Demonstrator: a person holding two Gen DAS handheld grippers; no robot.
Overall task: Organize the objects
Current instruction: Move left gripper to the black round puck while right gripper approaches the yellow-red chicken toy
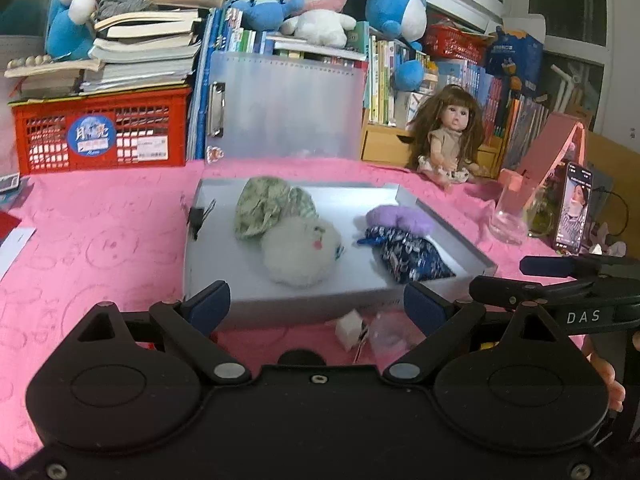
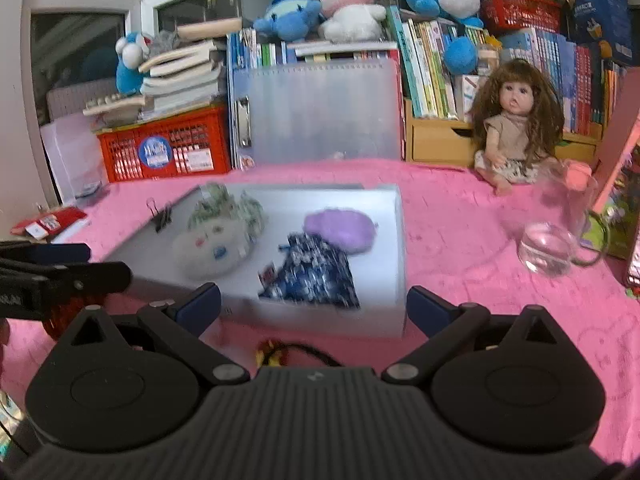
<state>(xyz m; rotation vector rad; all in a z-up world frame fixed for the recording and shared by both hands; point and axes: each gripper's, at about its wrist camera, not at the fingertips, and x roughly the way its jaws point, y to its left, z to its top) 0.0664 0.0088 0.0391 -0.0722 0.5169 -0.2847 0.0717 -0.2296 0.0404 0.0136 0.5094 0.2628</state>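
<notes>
tray — four soft pouches inside

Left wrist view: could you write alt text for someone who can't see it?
An open, empty claw hovers before a grey tray on a pink tablecloth, holding a white plush, green pouch, purple pouch and blue patterned pouch.

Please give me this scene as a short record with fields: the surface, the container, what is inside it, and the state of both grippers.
surface: pink cloth
container: open grey box
inside: green fabric pouch, white plush, purple pouch, dark blue patterned pouch
on box edge: black binder clip
left gripper: open, holds nothing
right gripper: open, holds nothing
</notes>
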